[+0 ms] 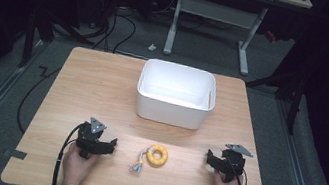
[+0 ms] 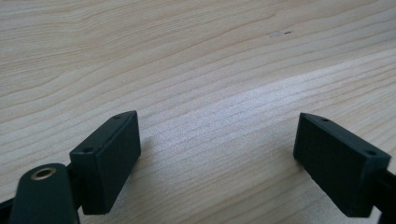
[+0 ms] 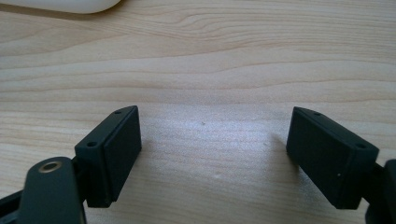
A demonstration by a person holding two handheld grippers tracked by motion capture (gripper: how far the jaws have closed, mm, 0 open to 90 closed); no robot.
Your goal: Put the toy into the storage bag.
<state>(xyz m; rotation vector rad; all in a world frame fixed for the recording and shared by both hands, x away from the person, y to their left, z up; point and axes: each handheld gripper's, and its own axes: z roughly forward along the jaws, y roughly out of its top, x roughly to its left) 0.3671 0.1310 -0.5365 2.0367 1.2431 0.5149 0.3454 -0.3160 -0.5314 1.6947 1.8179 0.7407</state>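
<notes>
A yellow ring (image 1: pixel 157 155) lies on the wooden table (image 1: pixel 101 92) near the front edge, with a small bundle of coloured bits (image 1: pixel 137 165) touching its left side. My left gripper (image 1: pixel 112 143) rests on the table left of the ring, jaws wide apart with only bare wood between them (image 2: pixel 217 154). Off to the ring's right my right gripper (image 1: pixel 209 158) is likewise open over bare wood (image 3: pixel 212 149). A white bin (image 1: pixel 175 94) stands behind the ring at the table's middle back; its rounded bottom edge (image 3: pixel 70 4) shows at the top left of the right gripper view.
The white bin looks empty inside. A hand holds each gripper at the table's front edge. Bits of grey tape (image 1: pixel 15 153) mark the front corners. Beyond the table stand a desk frame (image 1: pixel 213 14) and floor cables (image 1: pixel 117 29).
</notes>
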